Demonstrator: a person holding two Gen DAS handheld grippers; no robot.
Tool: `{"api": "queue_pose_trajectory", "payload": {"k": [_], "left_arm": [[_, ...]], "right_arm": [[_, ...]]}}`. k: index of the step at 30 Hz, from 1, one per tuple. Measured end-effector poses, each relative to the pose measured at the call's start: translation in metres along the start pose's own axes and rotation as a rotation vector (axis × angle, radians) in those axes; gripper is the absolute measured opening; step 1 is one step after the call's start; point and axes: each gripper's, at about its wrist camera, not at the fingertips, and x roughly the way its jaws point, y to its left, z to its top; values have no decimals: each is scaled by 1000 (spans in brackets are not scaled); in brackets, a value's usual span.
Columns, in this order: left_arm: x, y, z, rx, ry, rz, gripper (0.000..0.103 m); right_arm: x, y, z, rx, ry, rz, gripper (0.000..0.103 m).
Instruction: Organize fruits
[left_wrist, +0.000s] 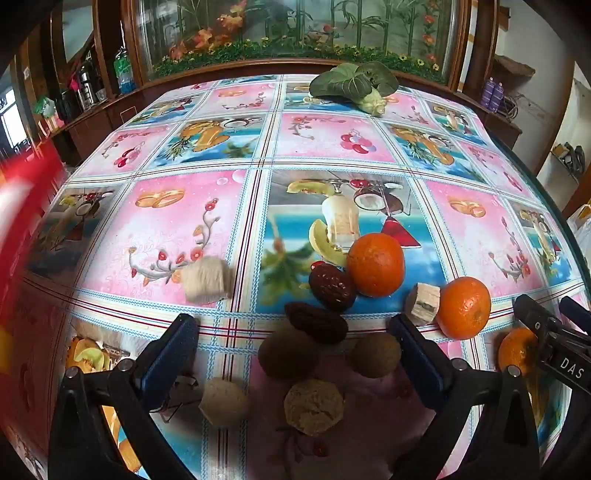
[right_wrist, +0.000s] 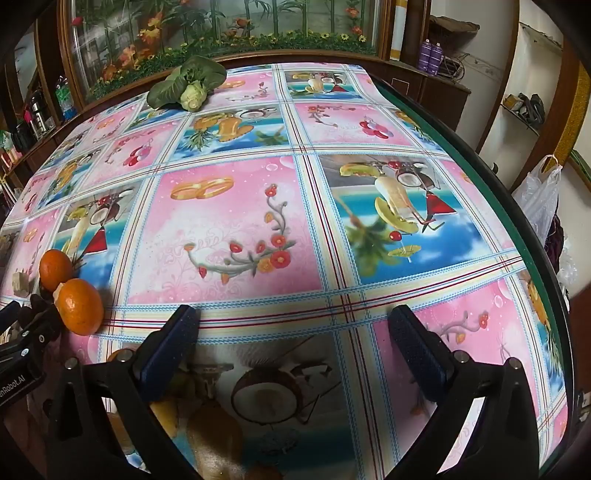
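Observation:
Fruits lie grouped on the patterned tablecloth (left_wrist: 207, 206). In the left wrist view I see two oranges (left_wrist: 375, 264) (left_wrist: 463, 308), two dark dates (left_wrist: 332, 286) (left_wrist: 317, 321), two brown round fruits (left_wrist: 288, 354) (left_wrist: 375, 354) and several pale chunks (left_wrist: 423, 299) (left_wrist: 314, 406), one of them blurred (left_wrist: 207, 282). My left gripper (left_wrist: 291, 328) stands open above the brown fruits and holds nothing. A third orange (left_wrist: 515, 350) is half hidden behind the right gripper (left_wrist: 550, 314). In the right wrist view my right gripper (right_wrist: 293, 325) is open over bare cloth, with two oranges (right_wrist: 79, 306) to its left.
A leafy green vegetable (left_wrist: 351, 83) lies at the table's far end before a wooden cabinet with glass (left_wrist: 295, 33). The table's rounded edge (right_wrist: 480, 166) runs along the right, with a plastic bag (right_wrist: 539, 195) hanging beyond it. Bottles stand on shelves at the left (left_wrist: 123, 72).

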Motion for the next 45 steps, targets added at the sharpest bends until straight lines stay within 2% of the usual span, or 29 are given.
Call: {"api": "queue_pose_trajectory", "payload": {"k": [33,37,45], "left_arm": [[0,-1,0,2,2,1,102],[-8,5,-4,-23,-16,38,102],[-60,17,-9,-33,-167,141,102]], "right_arm": [[0,0,2,0,3,0,103],[-4,1,6,-19,18,38,103],[-47,10,5,-41,-197,141,103]]}}
